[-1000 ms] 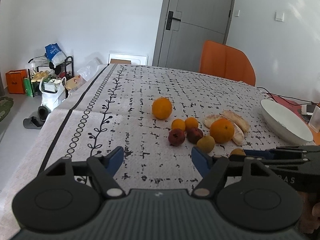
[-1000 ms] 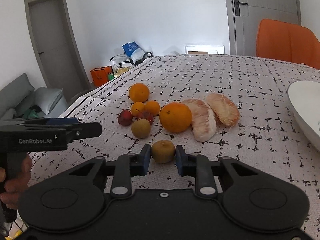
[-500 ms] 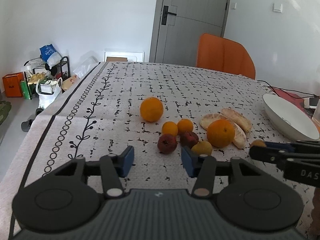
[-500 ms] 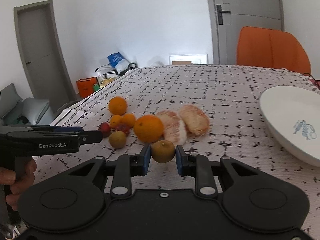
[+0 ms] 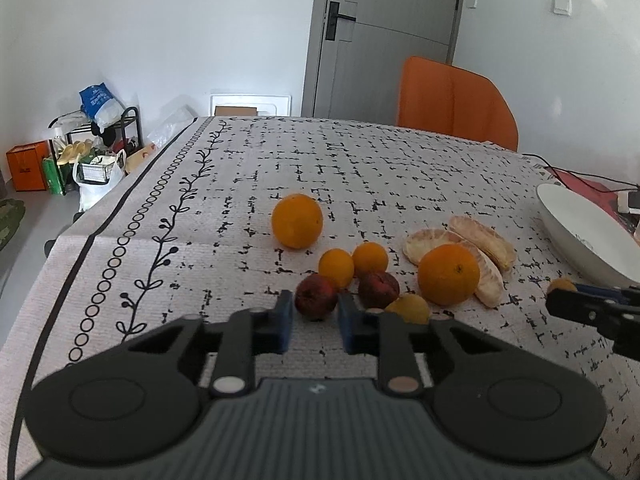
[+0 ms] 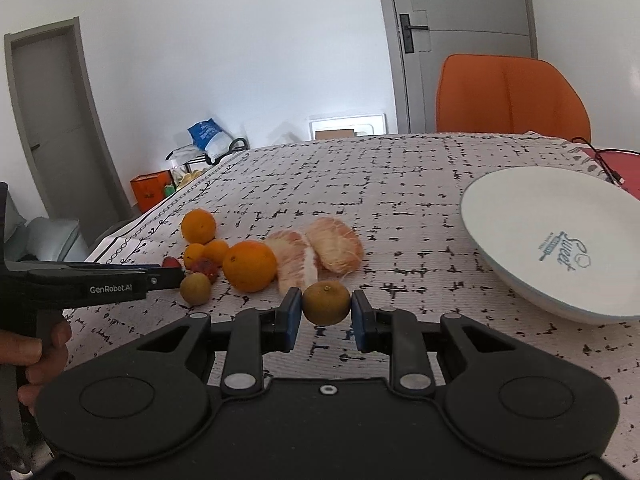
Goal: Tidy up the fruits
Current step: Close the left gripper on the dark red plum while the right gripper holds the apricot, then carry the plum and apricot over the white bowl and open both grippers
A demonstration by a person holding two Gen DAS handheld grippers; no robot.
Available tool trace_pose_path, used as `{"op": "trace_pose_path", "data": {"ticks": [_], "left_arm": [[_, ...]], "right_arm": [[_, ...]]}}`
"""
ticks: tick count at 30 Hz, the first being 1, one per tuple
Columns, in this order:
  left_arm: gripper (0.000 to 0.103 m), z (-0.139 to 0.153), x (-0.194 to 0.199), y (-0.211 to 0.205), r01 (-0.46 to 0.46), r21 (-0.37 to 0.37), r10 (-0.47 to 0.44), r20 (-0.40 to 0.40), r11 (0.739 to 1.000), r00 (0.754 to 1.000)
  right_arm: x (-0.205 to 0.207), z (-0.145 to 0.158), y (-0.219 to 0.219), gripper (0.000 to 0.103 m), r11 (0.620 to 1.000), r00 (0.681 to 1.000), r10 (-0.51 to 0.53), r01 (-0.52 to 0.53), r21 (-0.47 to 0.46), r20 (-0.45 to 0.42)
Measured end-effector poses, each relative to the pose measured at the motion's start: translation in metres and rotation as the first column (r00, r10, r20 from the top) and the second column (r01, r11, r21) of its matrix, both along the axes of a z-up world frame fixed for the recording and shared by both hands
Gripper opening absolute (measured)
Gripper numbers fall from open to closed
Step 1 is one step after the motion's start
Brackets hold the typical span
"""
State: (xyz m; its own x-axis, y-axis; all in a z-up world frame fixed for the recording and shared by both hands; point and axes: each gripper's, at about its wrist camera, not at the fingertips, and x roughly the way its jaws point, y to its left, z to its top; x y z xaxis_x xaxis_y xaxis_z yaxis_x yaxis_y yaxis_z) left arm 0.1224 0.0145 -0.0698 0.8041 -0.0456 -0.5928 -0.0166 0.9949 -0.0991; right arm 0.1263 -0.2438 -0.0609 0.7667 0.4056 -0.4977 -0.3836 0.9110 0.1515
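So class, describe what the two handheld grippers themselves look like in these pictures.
Both the left gripper and right gripper are black, with round-lobed bodies, silver pivot pins and blue fingertip pads. The left one's side carries white "GenRobot.AI" lettering.

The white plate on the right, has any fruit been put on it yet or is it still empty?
Empty, as far as shown. The white plate shows only its blue printed logo; its right edge is cut off.
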Motion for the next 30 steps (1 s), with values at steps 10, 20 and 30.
{"op": "trace_pose_path", "data": {"ticks": [10,20,30], "left_arm": [[0.022,0.012,-0.009,-0.006,0.005,-0.003,-0.005,0.033,1.0,0.999],[0.022,0.032,-0.015,-0.031,0.034,0.02,-0.036,0.089,0.999,0.995],[0.022,0.042,-0.011,-0.064,0.093,0.031,-0.096,0.114,0.995,0.989]], "right_arm": [[-0.002,0.005,-0.018,0.025,0.999,0.999,-0.037,0.036,0.024,0.023],[-0.005,0.014,-0.039,0.025,0.995,0.994,-0.086,0.083,0.053,0.066],[-0.007,0.019,-0.072,0.025,0.982,0.98,-0.178,0.17,0.087,0.089]]}}
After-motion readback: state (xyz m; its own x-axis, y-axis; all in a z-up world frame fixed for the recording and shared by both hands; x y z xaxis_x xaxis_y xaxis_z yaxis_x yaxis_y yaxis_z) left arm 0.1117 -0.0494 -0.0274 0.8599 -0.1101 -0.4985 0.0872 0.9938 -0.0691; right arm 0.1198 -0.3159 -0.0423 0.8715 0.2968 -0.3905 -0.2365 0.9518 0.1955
